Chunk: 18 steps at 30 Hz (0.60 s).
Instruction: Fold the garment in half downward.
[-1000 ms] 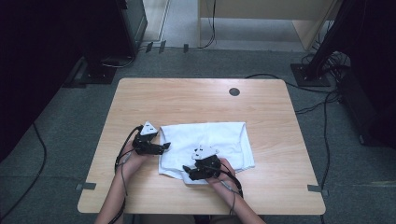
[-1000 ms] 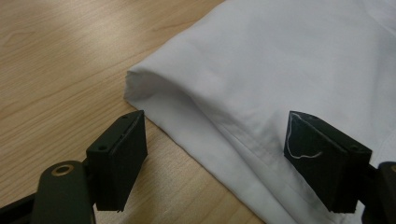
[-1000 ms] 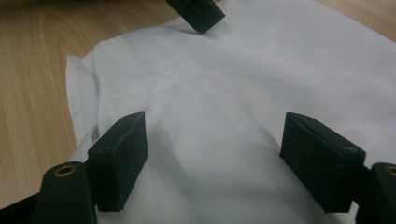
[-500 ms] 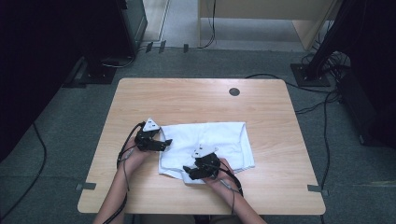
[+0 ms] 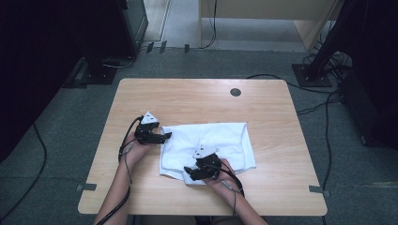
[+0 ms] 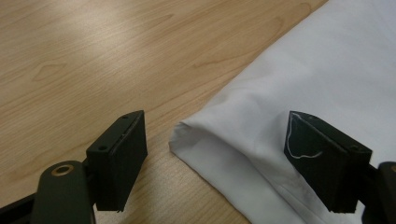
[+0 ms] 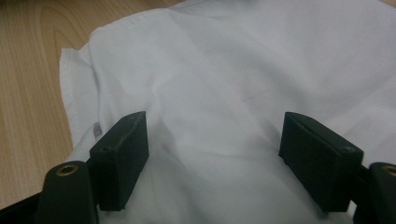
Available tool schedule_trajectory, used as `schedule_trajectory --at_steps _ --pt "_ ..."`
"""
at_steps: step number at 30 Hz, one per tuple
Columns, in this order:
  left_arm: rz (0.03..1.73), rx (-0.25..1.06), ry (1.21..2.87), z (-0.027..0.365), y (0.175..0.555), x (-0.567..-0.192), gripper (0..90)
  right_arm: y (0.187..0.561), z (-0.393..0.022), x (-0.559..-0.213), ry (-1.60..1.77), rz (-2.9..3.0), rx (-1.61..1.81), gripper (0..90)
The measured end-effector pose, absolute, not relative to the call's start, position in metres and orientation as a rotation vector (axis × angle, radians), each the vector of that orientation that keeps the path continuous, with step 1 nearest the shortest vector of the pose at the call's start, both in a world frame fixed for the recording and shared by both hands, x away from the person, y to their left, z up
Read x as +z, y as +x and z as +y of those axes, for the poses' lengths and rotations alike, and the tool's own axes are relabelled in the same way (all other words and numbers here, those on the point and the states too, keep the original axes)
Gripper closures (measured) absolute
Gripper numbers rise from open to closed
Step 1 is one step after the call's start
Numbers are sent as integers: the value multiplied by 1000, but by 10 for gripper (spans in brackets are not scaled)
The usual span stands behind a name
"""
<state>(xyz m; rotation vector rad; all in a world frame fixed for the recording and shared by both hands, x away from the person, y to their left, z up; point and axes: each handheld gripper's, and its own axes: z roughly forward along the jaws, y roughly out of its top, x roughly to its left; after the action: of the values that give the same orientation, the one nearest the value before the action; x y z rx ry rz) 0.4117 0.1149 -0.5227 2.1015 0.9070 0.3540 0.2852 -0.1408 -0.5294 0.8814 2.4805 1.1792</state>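
Item: white garment [image 5: 209, 147], folded flat, lying on the near half of a light wooden table [image 5: 197, 98] — its long edges run roughly parallel to the table's near edge, its left end wrinkled and slightly bunched. Left gripper [image 5: 164, 136]: held in the person's left hand [image 5: 133, 151], just at the garment's upper left corner, jaws pointing toward the cloth. In the left gripper view the jaws stand wide apart with that folded corner of the garment [image 6: 261, 140] lying between them on the wood; neither pad presses on it, so nothing is held. Grey three-cornered plate [image 5: 149, 118] on top of this gripper, cable trailing back along the forearm. Right gripper [image 5: 189, 171]: held in the person's right hand [image 5: 220, 176], over the near left part of the garment, jaws pointing left across the table. In the right gripper view its jaws are likewise spread wide above the white fabric [image 7: 215, 93], which shows soft creases and a stitched hem at the left edge; the pads close on no fold. Other fittings: round dark cable port [image 5: 235, 92] in the tabletop near the far edge, well apart from the garment. Surround: grey carpet floor [image 5: 61, 140], with black cables.
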Motion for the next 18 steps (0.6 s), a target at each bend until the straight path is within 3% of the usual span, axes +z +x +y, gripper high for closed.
schedule_trajectory --at_steps 18 --pt "870 376 2161 110 414 -524 199 287 -151 -523 890 2524 1191 301"
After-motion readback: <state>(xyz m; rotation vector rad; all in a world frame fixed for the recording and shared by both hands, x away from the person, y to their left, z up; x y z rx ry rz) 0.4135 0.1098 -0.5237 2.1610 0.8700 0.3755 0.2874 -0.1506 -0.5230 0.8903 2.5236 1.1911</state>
